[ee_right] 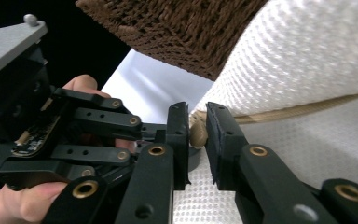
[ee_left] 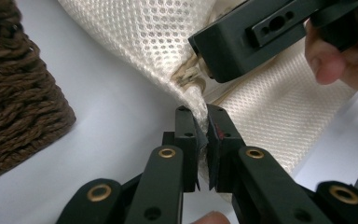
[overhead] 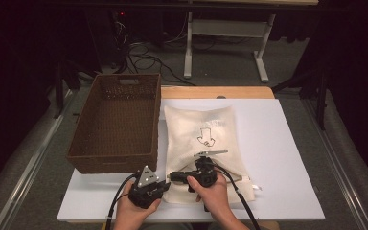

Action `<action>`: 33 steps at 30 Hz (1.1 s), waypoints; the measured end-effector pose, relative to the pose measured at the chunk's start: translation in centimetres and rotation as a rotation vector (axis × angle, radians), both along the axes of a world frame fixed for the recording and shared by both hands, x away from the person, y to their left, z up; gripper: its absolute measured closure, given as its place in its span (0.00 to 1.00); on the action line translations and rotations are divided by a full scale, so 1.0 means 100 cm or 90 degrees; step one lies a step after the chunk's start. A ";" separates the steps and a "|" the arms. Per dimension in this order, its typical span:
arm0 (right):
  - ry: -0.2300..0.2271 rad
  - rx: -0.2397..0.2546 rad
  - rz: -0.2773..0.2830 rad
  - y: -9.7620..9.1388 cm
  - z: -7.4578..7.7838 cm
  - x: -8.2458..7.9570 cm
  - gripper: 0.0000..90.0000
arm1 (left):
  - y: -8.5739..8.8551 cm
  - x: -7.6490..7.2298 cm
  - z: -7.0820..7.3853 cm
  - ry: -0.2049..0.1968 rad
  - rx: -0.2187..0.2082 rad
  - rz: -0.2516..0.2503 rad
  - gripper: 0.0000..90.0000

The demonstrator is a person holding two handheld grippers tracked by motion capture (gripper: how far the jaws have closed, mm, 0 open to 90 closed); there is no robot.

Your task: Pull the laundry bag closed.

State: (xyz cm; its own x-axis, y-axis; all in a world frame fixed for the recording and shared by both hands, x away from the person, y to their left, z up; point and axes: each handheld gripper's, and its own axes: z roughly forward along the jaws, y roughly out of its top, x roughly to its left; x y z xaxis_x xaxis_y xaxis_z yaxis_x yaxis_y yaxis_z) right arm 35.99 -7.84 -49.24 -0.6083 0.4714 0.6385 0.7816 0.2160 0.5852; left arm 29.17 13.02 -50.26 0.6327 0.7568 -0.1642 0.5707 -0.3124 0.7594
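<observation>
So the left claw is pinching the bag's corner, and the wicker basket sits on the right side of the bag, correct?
Not quite. The left claw does pinch the mesh bag at its corner, but the high view shows the wicker basket on the bag's left side, not its right.

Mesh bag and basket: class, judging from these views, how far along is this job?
Done: the mesh bag lies flat on the white table beside the basket. In hand: the left gripper pinches the bag's near corner; the right gripper is set around a beige toggle at the bag's cord. Left: likely opening the bag or moving it; the basket looks empty.
</observation>
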 end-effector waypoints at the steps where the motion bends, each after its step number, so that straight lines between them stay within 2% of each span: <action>1: -0.001 -0.004 0.005 0.002 0.000 -0.001 0.91 | 0.000 0.000 0.000 0.004 0.007 -0.002 0.93; 2: -0.013 -0.024 0.007 0.005 -0.001 -0.003 0.94 | 0.000 0.001 -0.002 0.008 0.010 0.001 0.92; 3: -0.013 -0.024 0.007 0.005 -0.001 -0.003 0.94 | 0.000 0.001 -0.002 0.008 0.010 0.001 0.92; 4: -0.015 -0.040 0.000 0.006 -0.002 -0.004 0.97 | 0.000 0.002 -0.002 0.011 0.009 0.000 0.92; 8: -0.022 -0.039 0.001 0.004 -0.002 -0.005 0.98 | 0.001 0.002 -0.001 0.009 0.009 0.002 0.91; 9: -0.029 -0.039 0.003 0.004 -0.001 -0.005 0.98 | 0.001 0.002 -0.001 0.010 0.012 0.007 0.89; 10: -0.031 -0.038 0.004 0.004 0.000 -0.006 0.98 | 0.003 0.004 -0.002 0.012 0.011 0.023 0.80; 11: -0.031 -0.038 0.004 0.004 0.000 -0.006 0.98 | 0.003 0.004 -0.002 0.012 0.011 0.023 0.78; 14: -0.039 -0.034 0.006 0.005 0.000 -0.007 0.98 | 0.008 0.007 -0.001 0.021 -0.013 0.030 0.77; 15: -0.043 -0.030 0.006 0.005 0.000 -0.007 0.98 | 0.009 0.008 -0.002 0.022 -0.014 0.028 0.77; 16: -0.042 -0.023 0.010 0.006 -0.001 -0.007 0.98 | 0.008 0.010 -0.002 0.012 0.000 0.022 0.85; 18: -0.040 -0.019 0.012 0.006 -0.001 -0.007 0.98 | 0.008 0.012 -0.003 0.007 0.003 0.014 0.86; 22: -0.058 -0.021 0.015 0.006 -0.001 -0.009 0.98 | 0.011 0.017 -0.004 0.009 -0.024 0.009 0.86; 23: -0.058 -0.021 0.015 0.006 -0.001 -0.009 0.98 | 0.011 0.016 -0.003 0.005 -0.022 0.005 0.86; 24: -0.064 -0.024 0.012 0.007 0.000 -0.009 0.98 | 0.010 0.015 -0.003 -0.001 -0.017 -0.001 0.93; 26: -0.066 -0.033 0.008 0.008 -0.001 -0.010 0.98 | 0.007 0.013 -0.001 -0.009 0.011 0.002 0.95; 27: -0.066 -0.033 0.008 0.008 -0.001 -0.010 0.98 | 0.007 0.013 -0.001 -0.009 0.011 0.002 0.96; 29: -0.068 -0.043 0.004 0.008 -0.001 -0.010 0.98 | 0.008 0.014 -0.001 0.007 0.011 0.006 0.96; 30: -0.081 -0.059 -0.004 0.009 -0.002 -0.012 0.98 | 0.008 0.015 -0.001 0.015 -0.001 0.009 0.97; 33: -0.088 -0.070 -0.011 0.010 -0.002 -0.014 0.98 | 0.010 0.016 -0.001 0.022 -0.009 0.006 0.97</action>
